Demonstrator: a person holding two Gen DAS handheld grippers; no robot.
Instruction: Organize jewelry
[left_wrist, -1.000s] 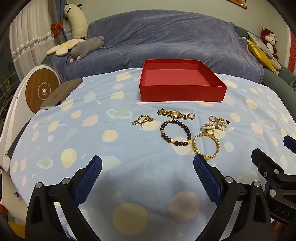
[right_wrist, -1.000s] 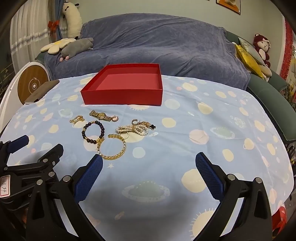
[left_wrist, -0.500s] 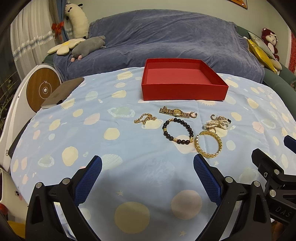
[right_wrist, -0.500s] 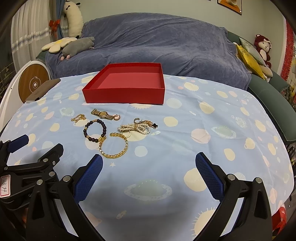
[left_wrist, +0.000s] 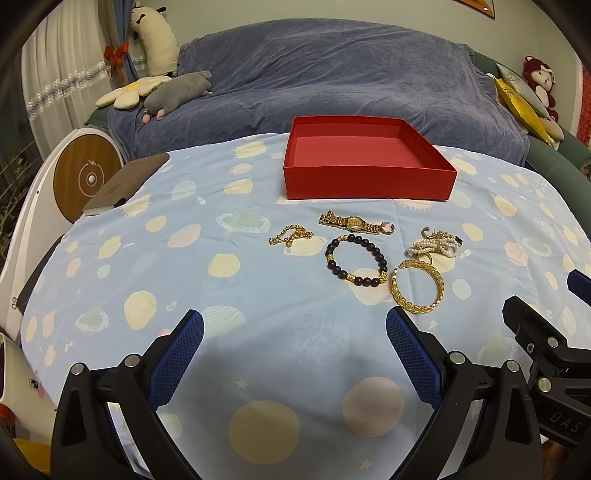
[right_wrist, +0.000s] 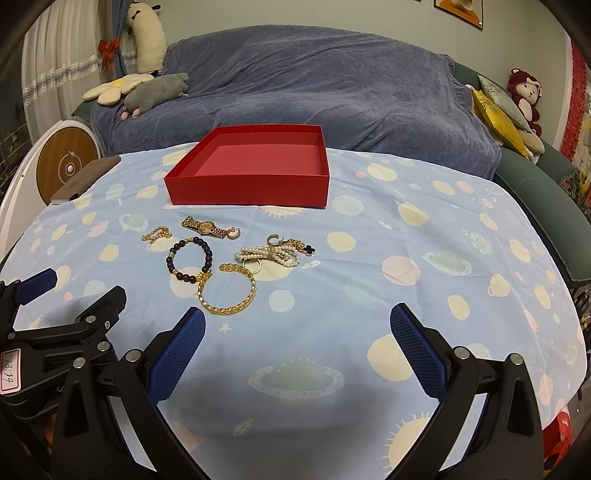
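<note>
The jewelry is lying in a loose cluster on the patterned tablecloth (left_wrist: 155, 280), ahead of both pairs of fingers and short of the red box (left_wrist: 369, 181), which is sitting empty farther out. Compared with a second ago, the cluster is sitting slightly lower and nearer in both wrist views, so both grippers are creeping forward; nothing has been touched yet, and the sorting is judged to be only at its approach. The gold watch (left_wrist: 351, 222) is lying closest to the box, its long axis running across the view, roughly parallel to the box's near wall. Beside it to the left, the thin gold chain (left_wrist: 290, 236) is bunched up. The dark bead bracelet (left_wrist: 356, 260) is lying flat as a ring, touching the gold bangle (right_wrist: 229, 290), which is nearest the right gripper's left fingertip (right_wrist: 181, 341). The pearl piece (right_wrist: 267, 253) is stretching sideways, ahead of and between the right gripper's fingers. The left gripper (left_wrist: 295, 350) and the right gripper (right_wrist: 297, 347) are both hovering with fingers spread wide and holding nothing. The bangle looks like the easiest first pick.
</note>
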